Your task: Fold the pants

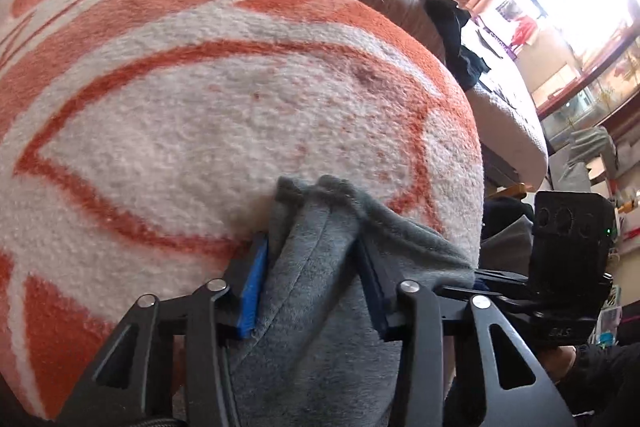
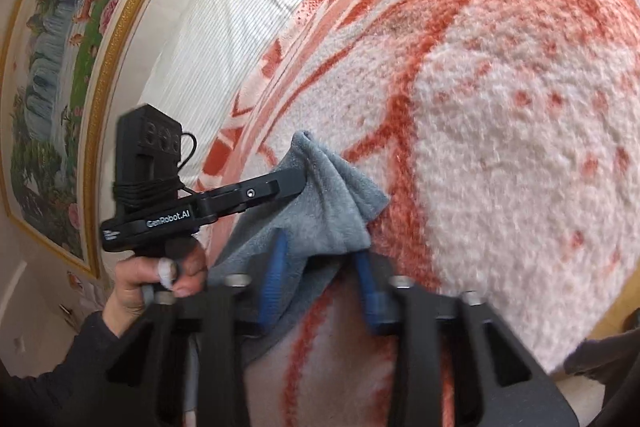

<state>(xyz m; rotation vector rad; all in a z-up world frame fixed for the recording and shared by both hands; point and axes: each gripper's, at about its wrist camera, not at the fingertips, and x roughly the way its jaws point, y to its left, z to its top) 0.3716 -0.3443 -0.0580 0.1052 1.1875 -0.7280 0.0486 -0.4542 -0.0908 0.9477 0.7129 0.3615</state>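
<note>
The left gripper (image 1: 312, 287) is pinching a bunched edge of the grey pants (image 1: 320, 267) between its blue pads, just above the orange-and-white blanket (image 1: 200, 107). Most of the pants is dropping below the frame, out of sight. The right gripper (image 2: 320, 279) is clamping another grey fold, its jaws blurred; how tightly they are closing is hard to make out. The framed painting (image 2: 60, 67) is hanging at far left.

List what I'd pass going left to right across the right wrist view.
Framed painting → other gripper, the left tongs, held by the left hand → grey pants pinched in the right tongs → orange and white blanket.
</note>
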